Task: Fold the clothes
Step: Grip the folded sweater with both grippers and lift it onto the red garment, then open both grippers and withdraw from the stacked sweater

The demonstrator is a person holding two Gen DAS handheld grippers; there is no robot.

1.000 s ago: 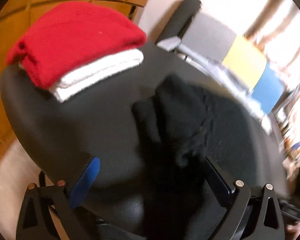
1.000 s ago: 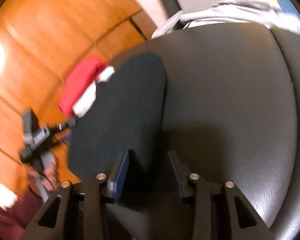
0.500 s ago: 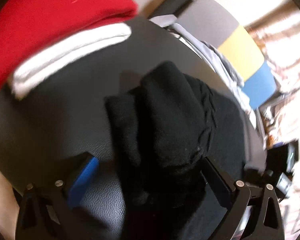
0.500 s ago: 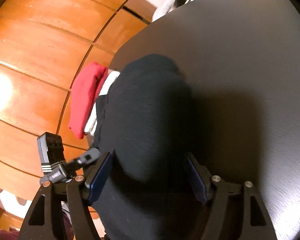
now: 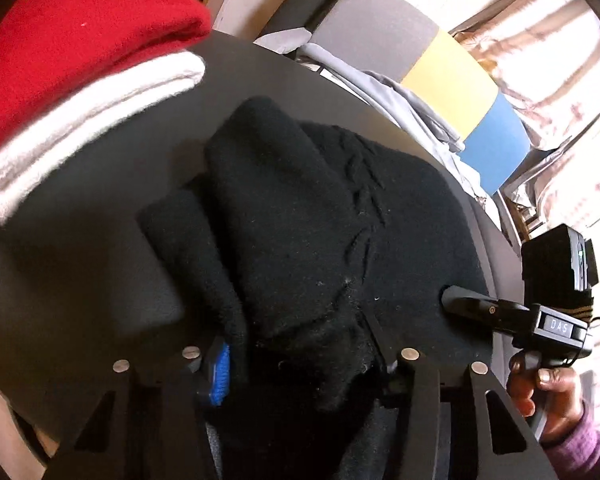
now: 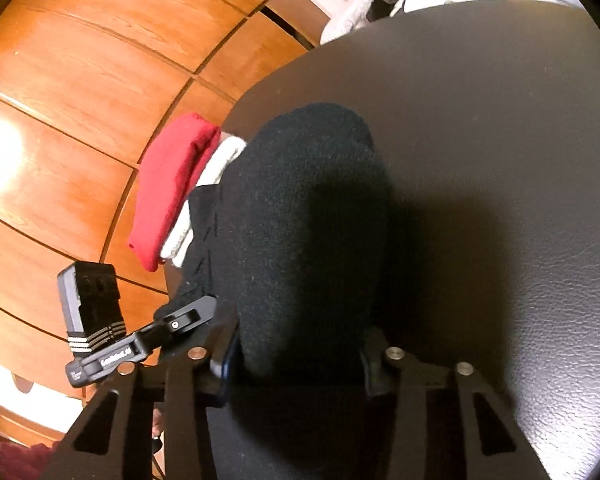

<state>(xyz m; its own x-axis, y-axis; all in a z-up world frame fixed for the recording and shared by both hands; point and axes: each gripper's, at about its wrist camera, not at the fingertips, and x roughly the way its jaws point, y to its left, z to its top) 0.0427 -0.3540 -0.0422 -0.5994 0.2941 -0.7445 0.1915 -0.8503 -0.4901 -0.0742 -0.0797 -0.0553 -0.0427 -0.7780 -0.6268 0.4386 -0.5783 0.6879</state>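
Now the left gripper point(image 5: 300, 364) is closing, and a thick bunch of the black sweater point(image 5: 324, 216) sits between its fingers point(image 5: 219, 376). The wool already fills the gap from side to side, so it looks pinched there. The right gripper point(image 6: 296, 364) is closing too, with the rounded near edge of the same sweater point(image 6: 300, 216) between its two fingers point(image 6: 370, 368). It looks like the wool touches both sides, but that spot is dark, so I am not sure how tight the hold is. The sweater lies on the dark round table point(image 5: 72, 264), partly folded, with one fat roll on top and a smaller fold sticking out beside it. Here is what could go wrong, I think. The wool is thick and soft, so a gripper may catch only the top layer. Then the layers under it would stay on the table and the fold would fall open. The two grippers hold different parts, so if one lifts first, the sweater could twist or bunch up. The red top point(image 5: 76, 44) and the white top point(image 5: 88, 120) under it sit in a neat pile just beside the sweater. A wide swing toward them could bump that pile, and it sits near the table edge, so it could slide off.
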